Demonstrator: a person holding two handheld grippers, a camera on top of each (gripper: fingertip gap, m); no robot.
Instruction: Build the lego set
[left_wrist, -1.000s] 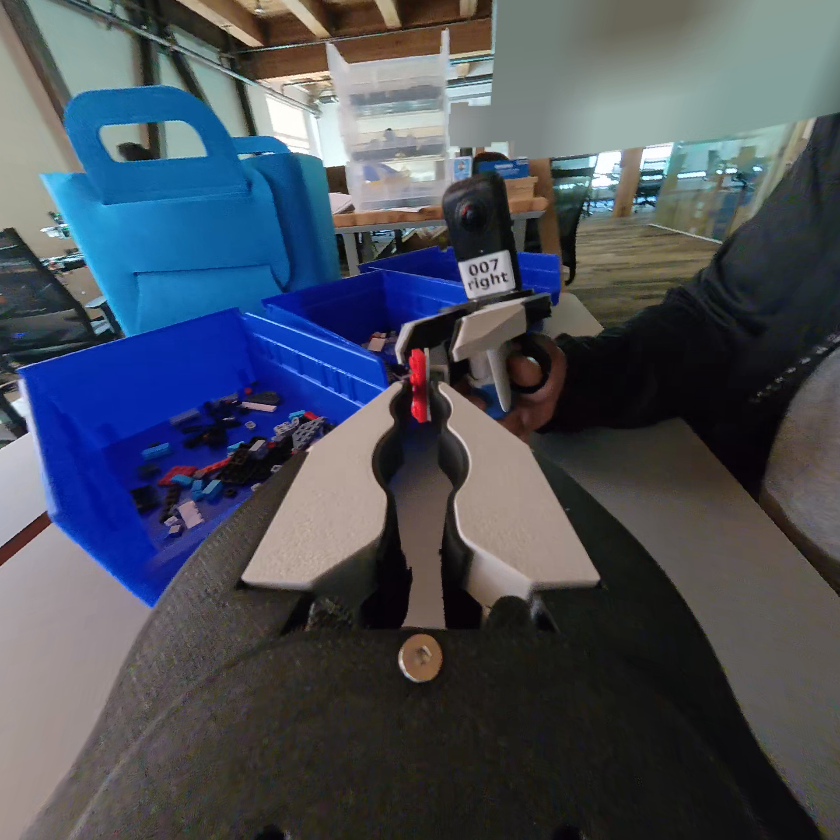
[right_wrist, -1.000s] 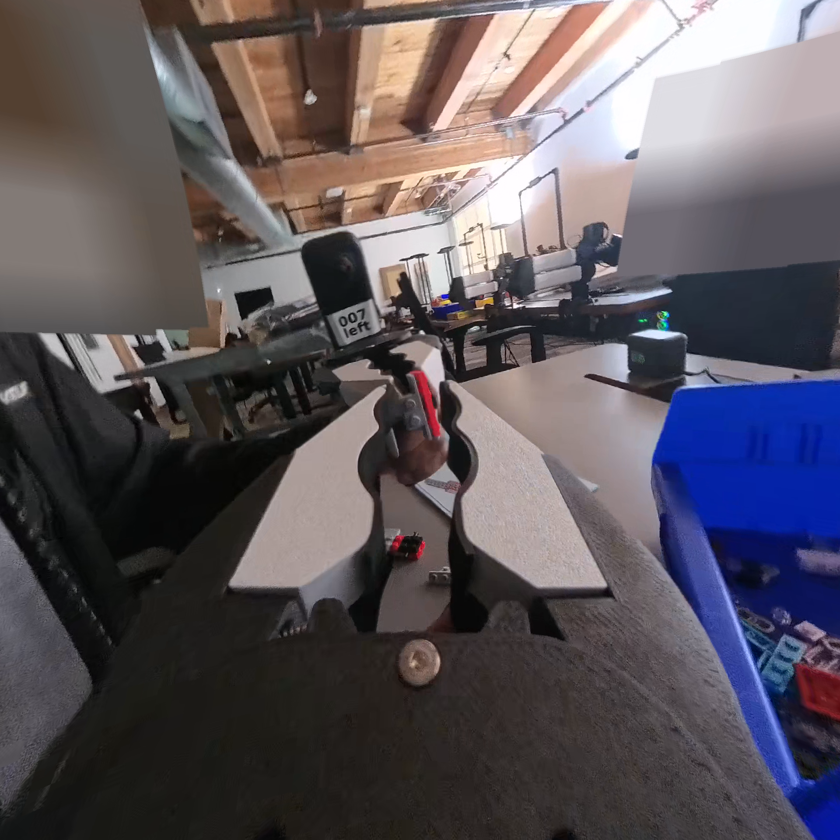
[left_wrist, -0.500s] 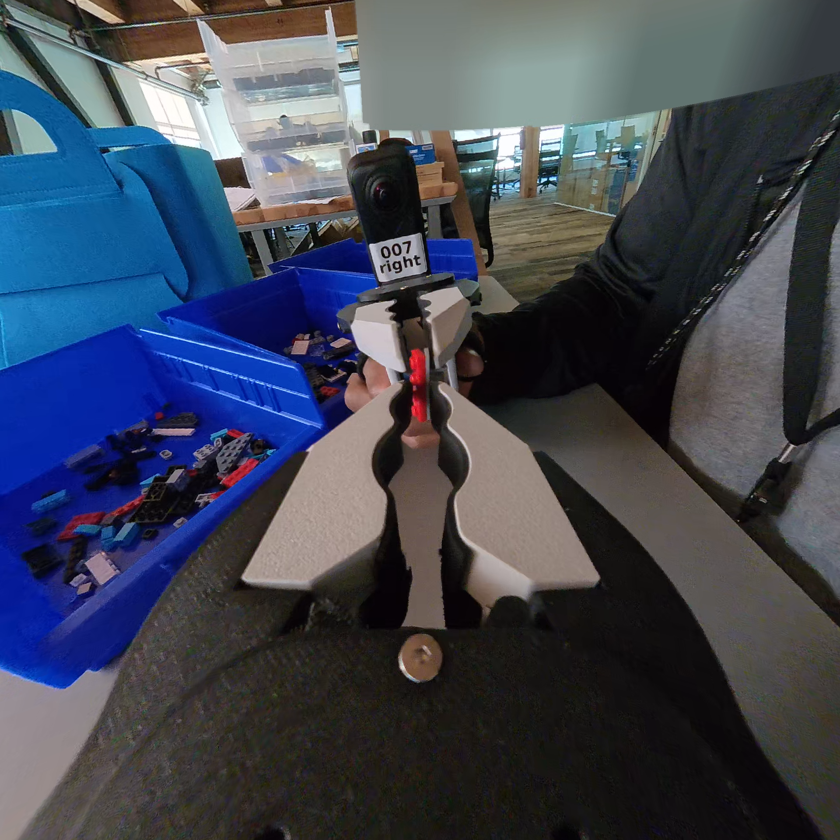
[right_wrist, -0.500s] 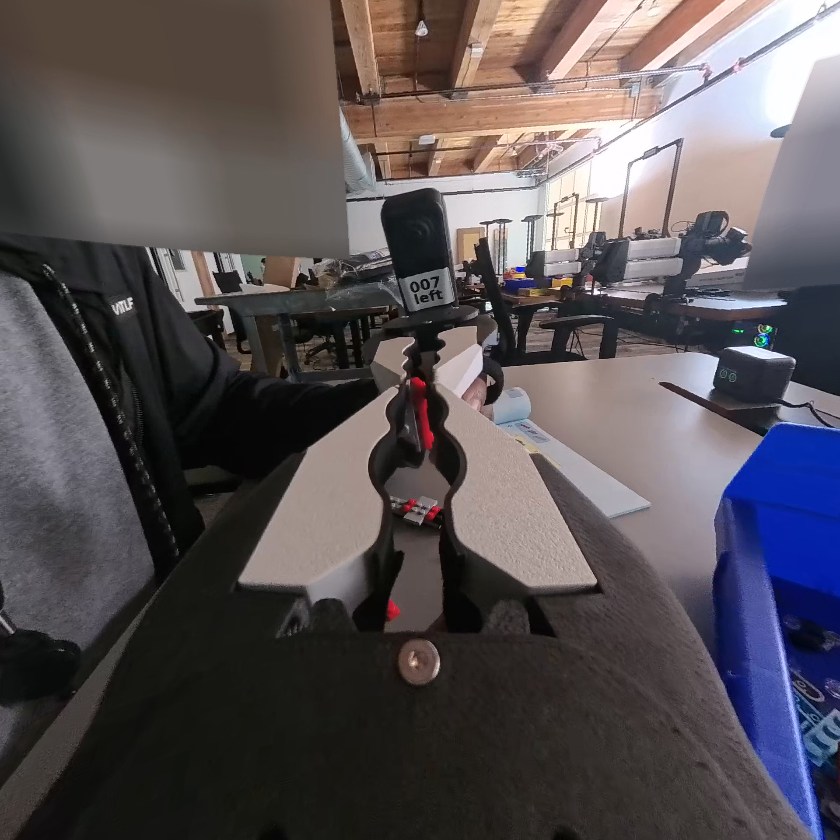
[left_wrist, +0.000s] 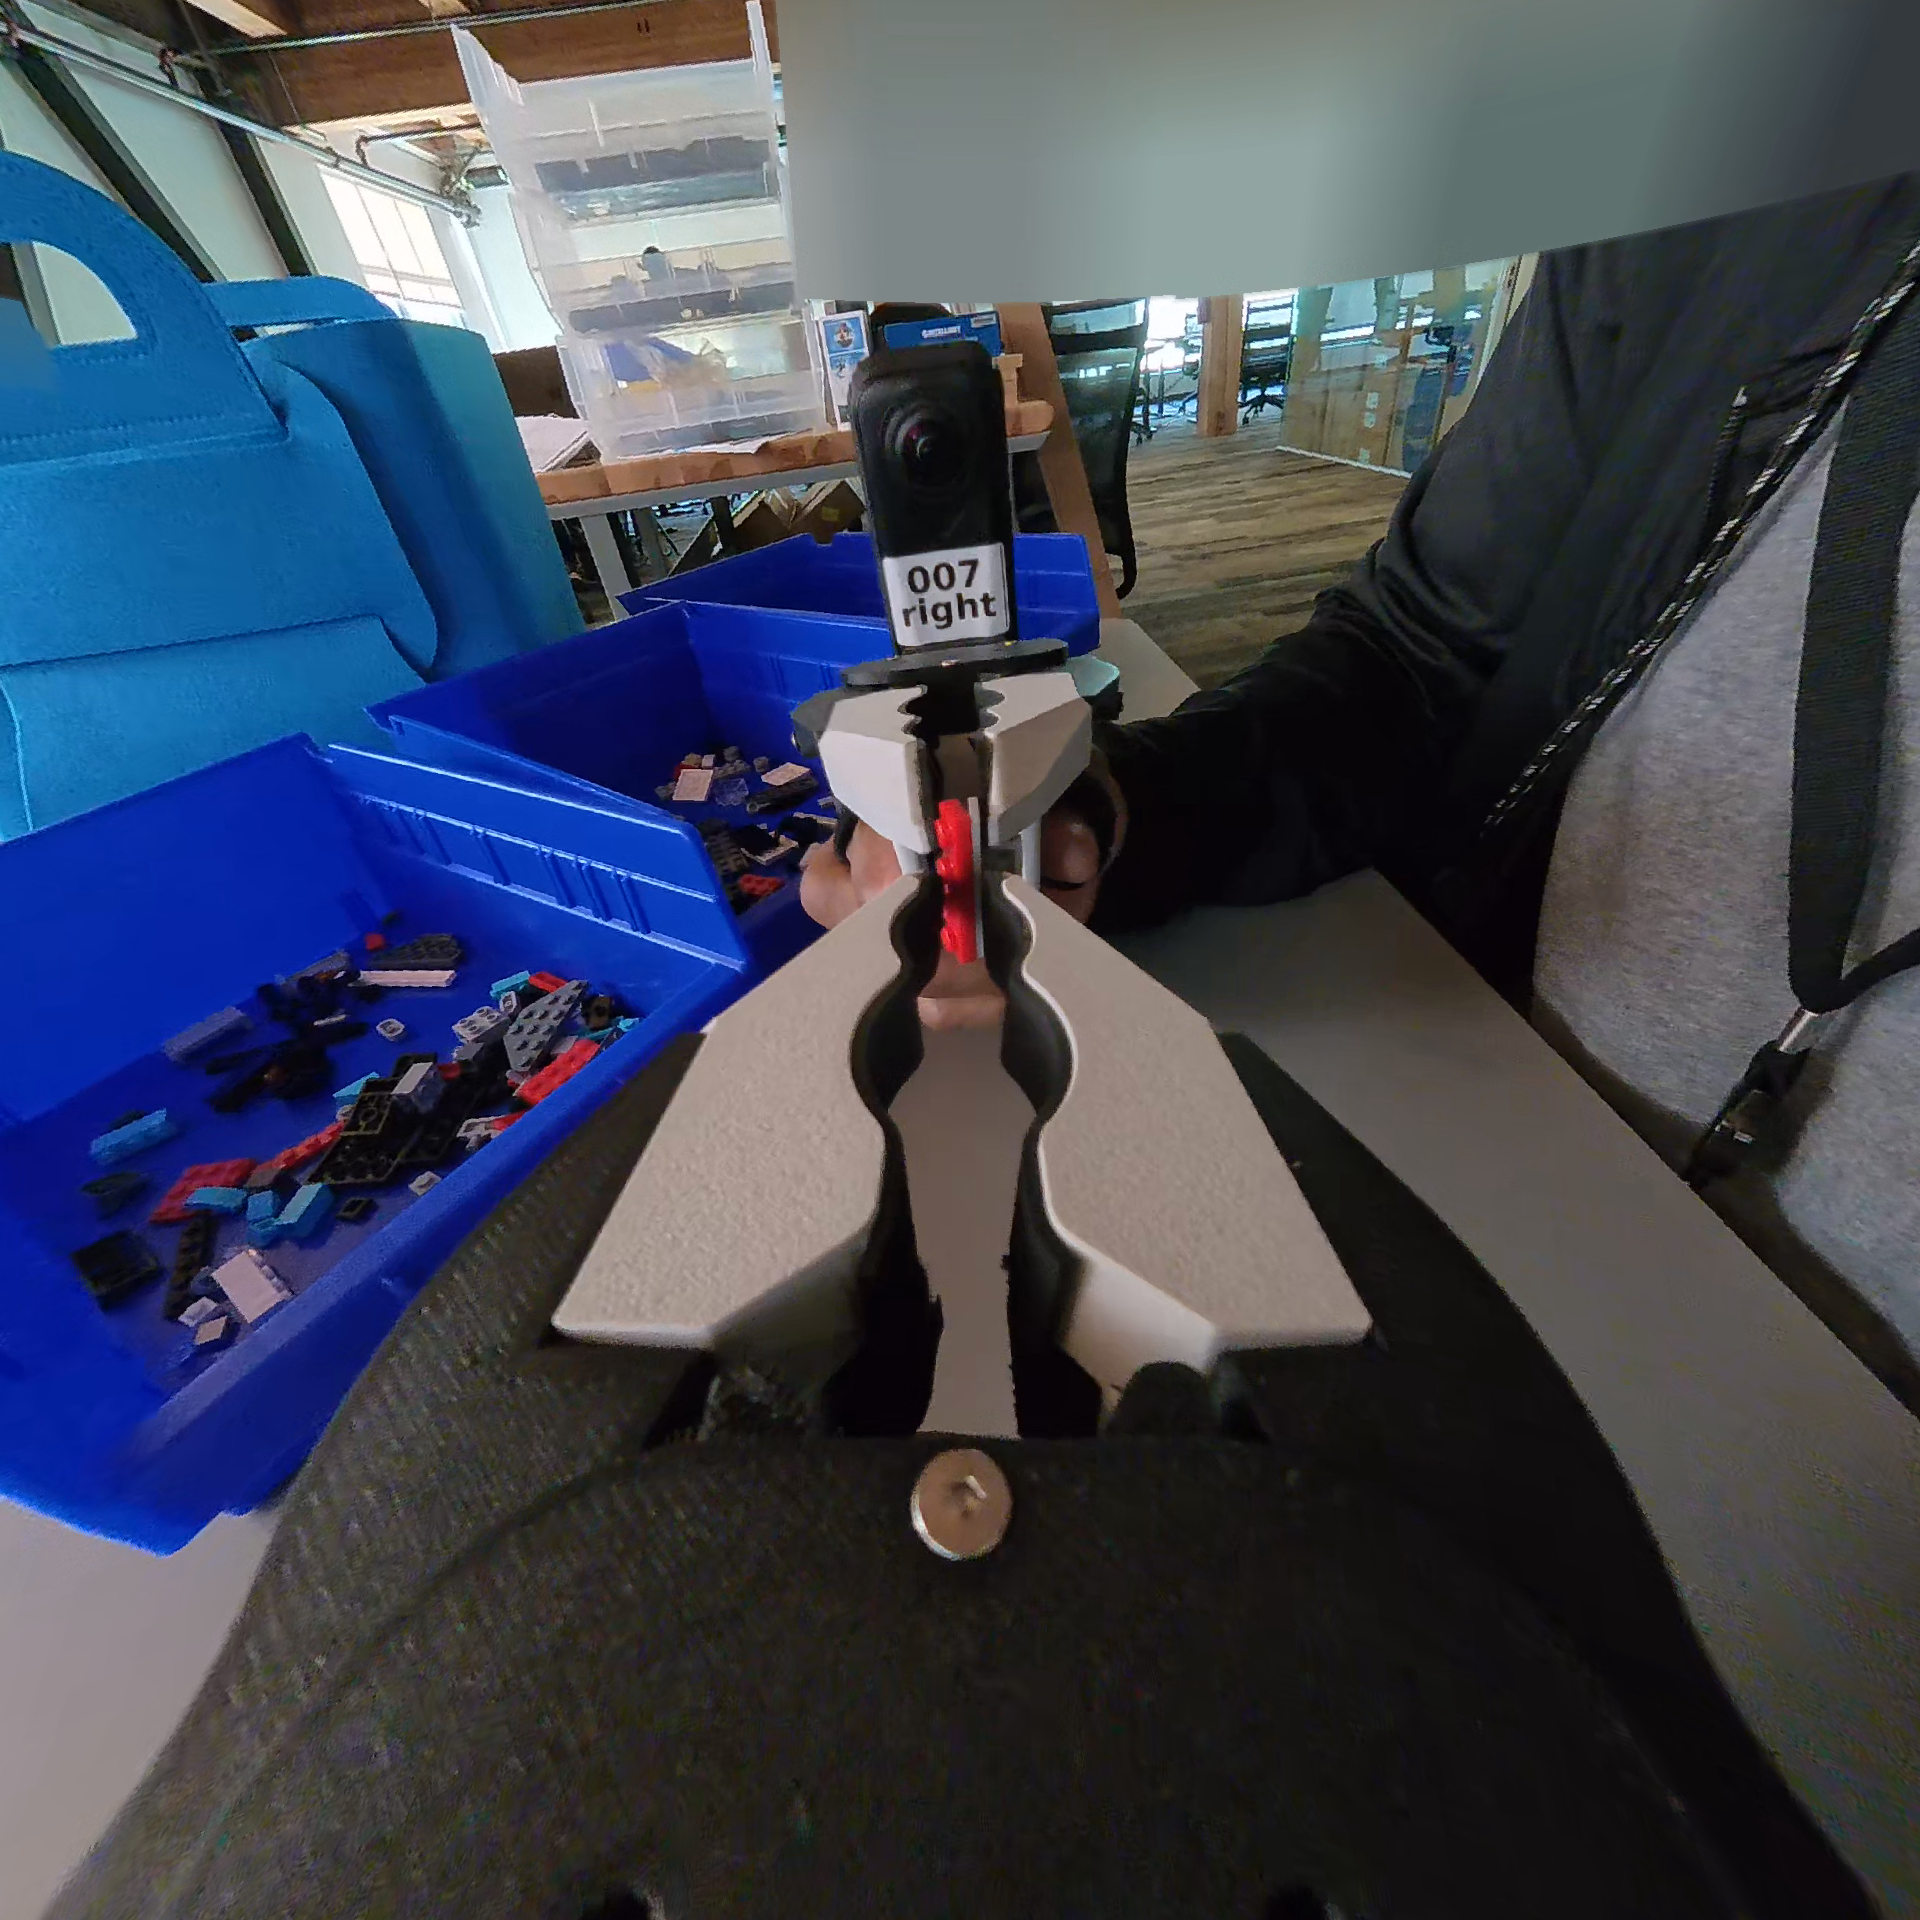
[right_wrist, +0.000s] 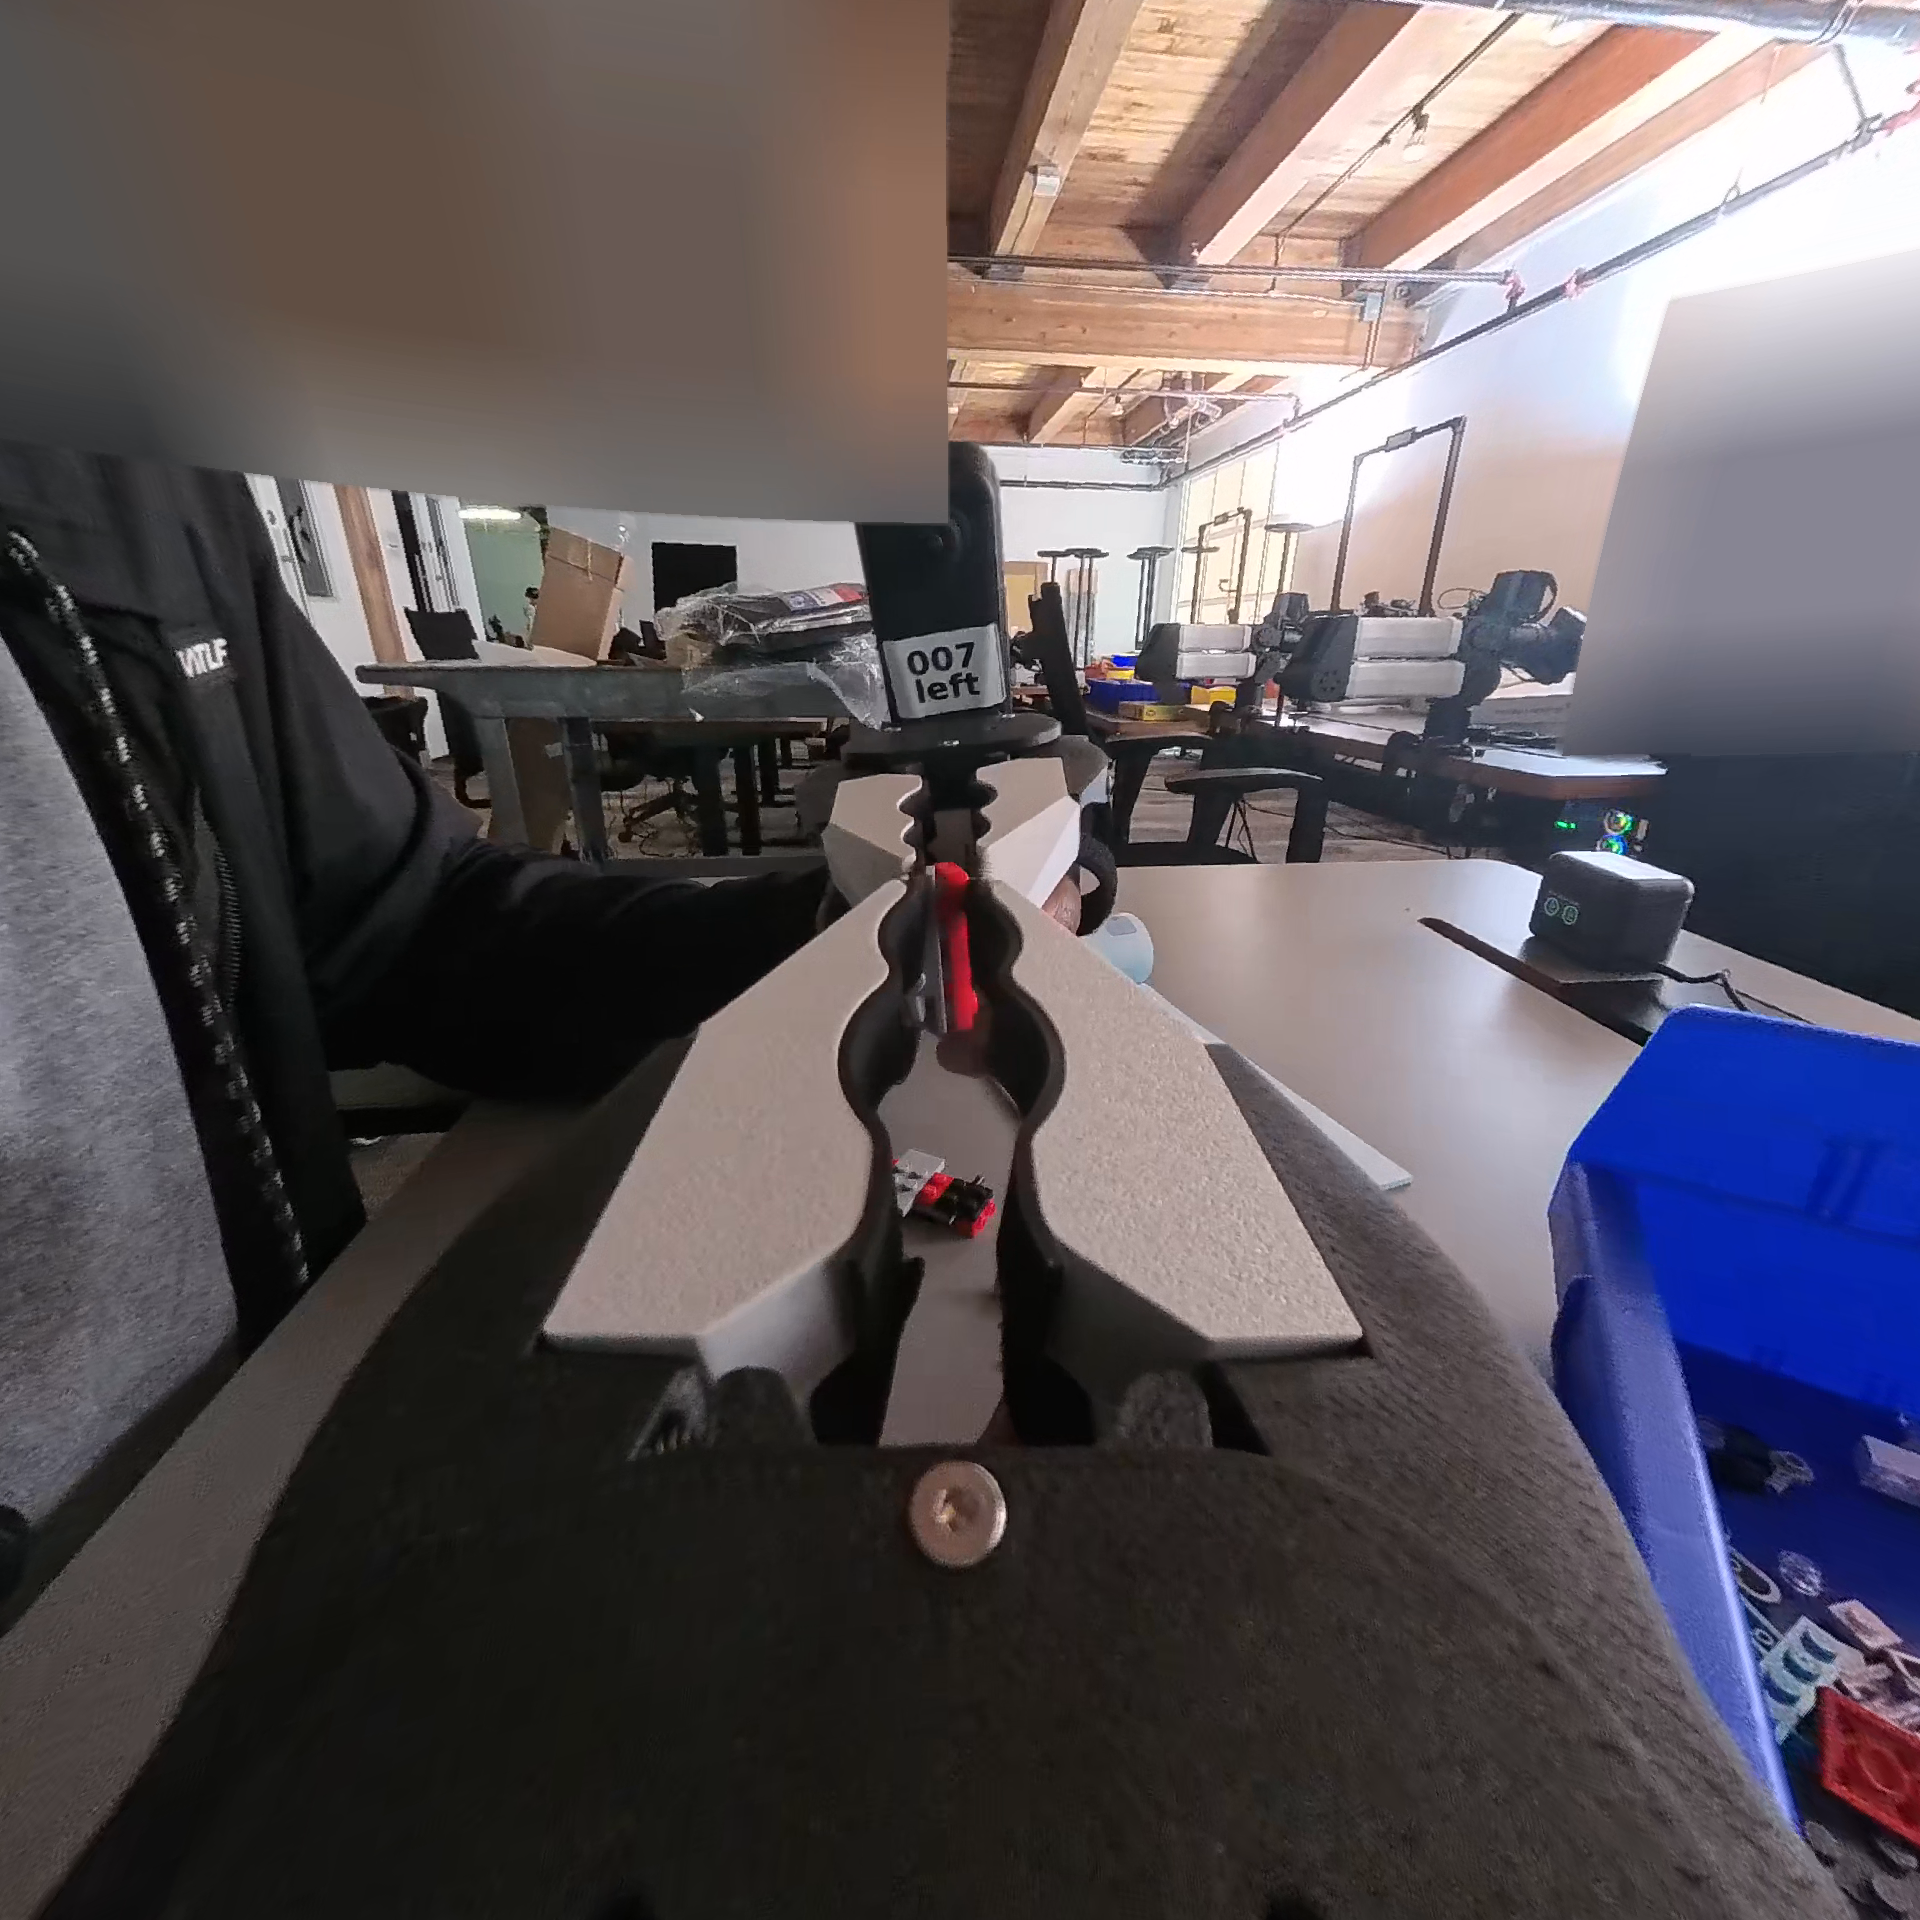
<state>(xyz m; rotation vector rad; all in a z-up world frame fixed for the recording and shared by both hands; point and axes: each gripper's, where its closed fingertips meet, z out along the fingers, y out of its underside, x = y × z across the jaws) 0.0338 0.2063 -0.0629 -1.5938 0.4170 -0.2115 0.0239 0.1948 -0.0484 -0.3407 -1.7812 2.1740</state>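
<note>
An open workshop with timber ceiling beams and rows of desks lies behind a pale grey table, above which both tools are raised. The left gripper is closed, its fingertips pinching a small red lego plate held on edge. Facing it tip to tip, the right gripper is also clamped shut at that same red piece, with a thin grey plate pressed flat against the red one's side between its tips; which tool bears most of the load cannot be told. Below the red plate, on the table, rests a small part-built assembly of red, grey and black bricks, seen through the gap of the right gripper. To the left of the red plate in the left wrist view stand blue bins of loose lego pieces, with a blue felt bag behind them. Judging by the pose, two plates are being pressed together or handed across in mid-air. The risk lies in the narrow edge-on hold: a squeeze not square to the studs could tilt the plates and leave them half-seated, and if either gripper opens early the pair could pivot out and drop to the table or into a bin among similar pieces.
</note>
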